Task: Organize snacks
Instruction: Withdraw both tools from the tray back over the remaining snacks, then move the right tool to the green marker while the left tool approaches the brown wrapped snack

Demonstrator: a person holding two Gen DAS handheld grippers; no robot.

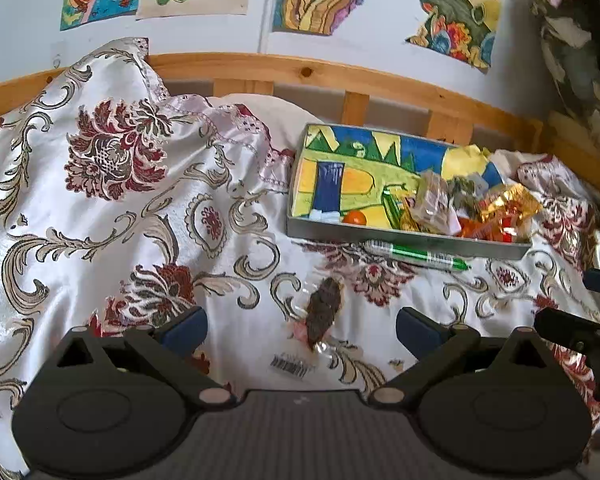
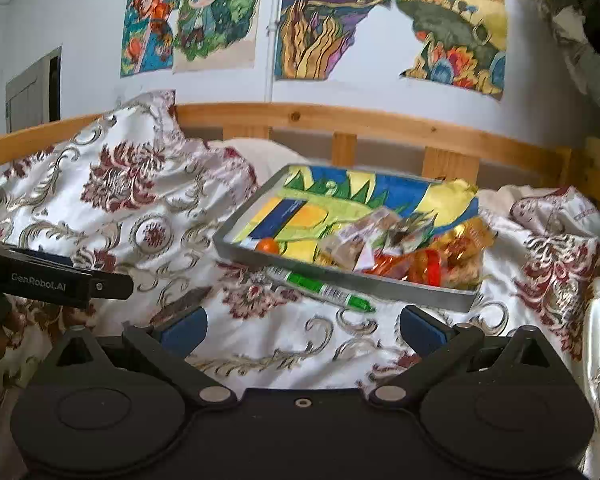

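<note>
We hold our left gripper [image 1: 302, 330] spread wide over a dark wrapped snack [image 1: 321, 312] lying between its fingers, long axis pointing ahead, while ahead of our equally spread, empty right gripper [image 2: 303, 330] sits the snack tray [image 2: 340, 278]

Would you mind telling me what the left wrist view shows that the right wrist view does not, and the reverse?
Only the left wrist view shows the barcode label on the bedspread and the whole dark brown snack lying between the open left gripper. Only the right wrist view shows a grey door. Both show the grey tray of snacks, the orange ball and the green marker.
</note>
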